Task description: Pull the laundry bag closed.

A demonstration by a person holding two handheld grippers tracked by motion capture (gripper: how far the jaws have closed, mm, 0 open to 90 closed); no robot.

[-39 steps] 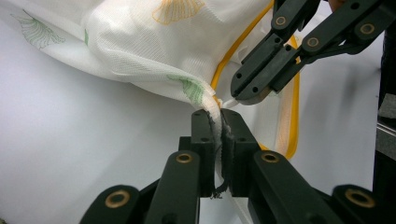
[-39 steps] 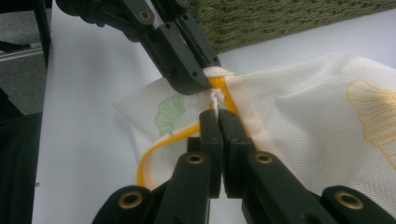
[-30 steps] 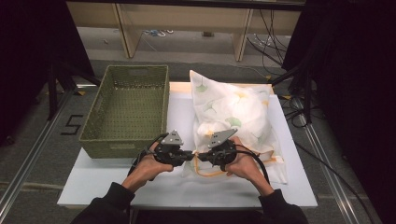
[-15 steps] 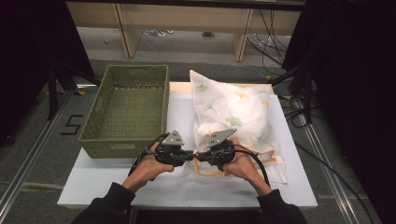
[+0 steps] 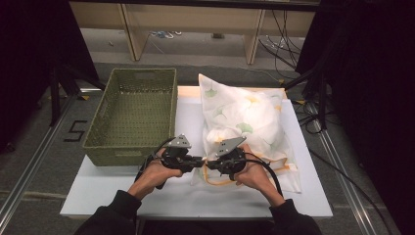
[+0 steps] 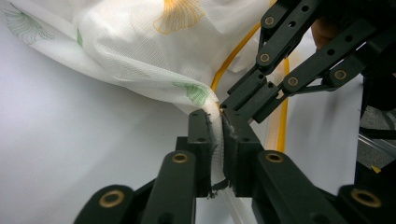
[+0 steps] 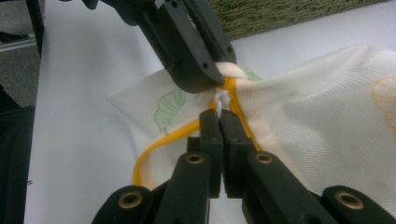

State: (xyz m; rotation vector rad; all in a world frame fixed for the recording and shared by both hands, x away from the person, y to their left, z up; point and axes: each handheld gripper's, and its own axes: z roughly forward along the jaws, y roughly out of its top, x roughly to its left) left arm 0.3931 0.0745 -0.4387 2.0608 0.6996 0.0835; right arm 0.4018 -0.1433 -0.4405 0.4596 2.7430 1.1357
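A white pillow cover (image 5: 244, 117) printed with green and yellow leaves lies on the white table (image 5: 112, 191), with a pillow inside. Its near left corner has a yellow zip edge (image 6: 233, 56). My left gripper (image 5: 199, 160) and right gripper (image 5: 209, 164) meet tip to tip at that corner. In the left gripper view, my left gripper (image 6: 218, 119) is shut on a pinch of the white fabric beside the yellow edge. In the right gripper view, my right gripper (image 7: 219, 116) is shut on a small white tab (image 7: 219, 99) at the zip, right under the left gripper's jaws.
A green woven basket (image 5: 132, 115) stands on the table's left half, just beyond my left hand. Bare table lies in front of both hands. Cables trail from the grippers toward the right. Shelving legs and cables stand on the floor behind the table.
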